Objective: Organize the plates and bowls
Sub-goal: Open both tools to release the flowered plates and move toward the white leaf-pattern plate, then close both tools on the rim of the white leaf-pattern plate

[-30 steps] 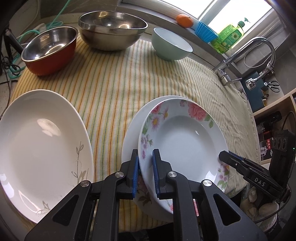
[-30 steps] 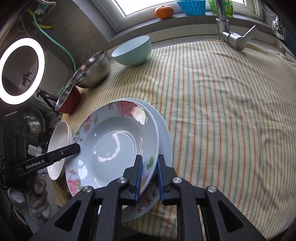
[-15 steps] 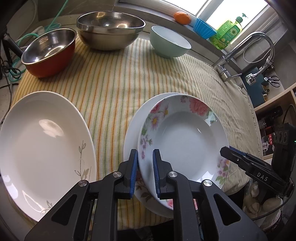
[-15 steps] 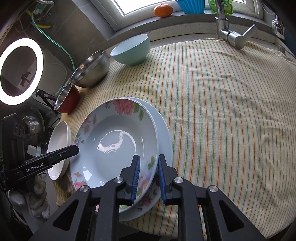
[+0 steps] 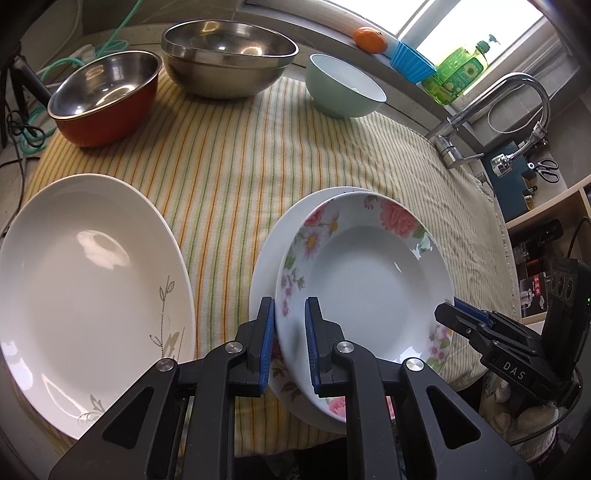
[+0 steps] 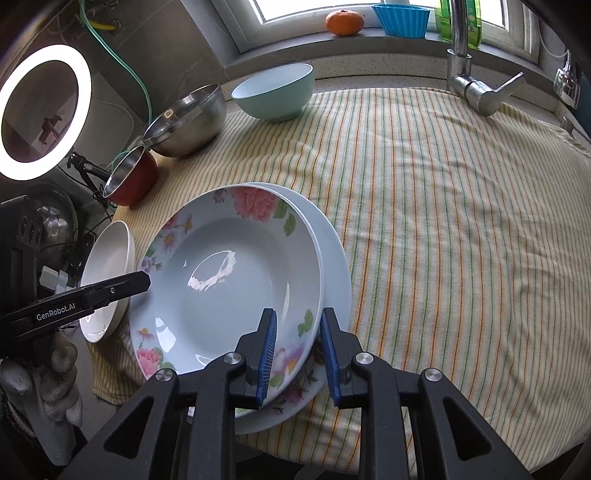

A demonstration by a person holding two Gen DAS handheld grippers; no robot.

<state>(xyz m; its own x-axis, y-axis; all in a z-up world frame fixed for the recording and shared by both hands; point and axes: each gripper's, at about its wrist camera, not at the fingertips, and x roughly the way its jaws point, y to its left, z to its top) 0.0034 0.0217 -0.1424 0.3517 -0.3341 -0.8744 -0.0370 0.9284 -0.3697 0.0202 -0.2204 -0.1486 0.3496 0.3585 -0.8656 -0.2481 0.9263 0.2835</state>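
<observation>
A deep floral plate [image 5: 369, 280] lies on a second floral plate [image 5: 266, 258] near the front edge of the striped cloth; both show in the right wrist view [image 6: 236, 280], the lower one [image 6: 334, 269] under it. My left gripper [image 5: 290, 343] straddles the top plate's left rim with a gap to the pads. My right gripper [image 6: 299, 354] straddles its right rim, jaws wider apart. A large white oval plate [image 5: 85, 295] lies to the left. A red steel bowl [image 5: 105, 99], a big steel bowl [image 5: 229, 61] and a mint bowl [image 5: 343, 88] stand at the back.
A faucet [image 6: 469, 74] rises at the back right of the striped cloth [image 6: 443, 221]. An orange [image 6: 344, 22], a blue cup [image 6: 400, 20] and a green soap bottle [image 5: 458, 70] sit on the windowsill. A ring light [image 6: 40, 110] stands at the left.
Both grippers have opened: the right jaws have spread clearly, the left slightly. The top floral plate has settled lower onto the plate beneath it.
</observation>
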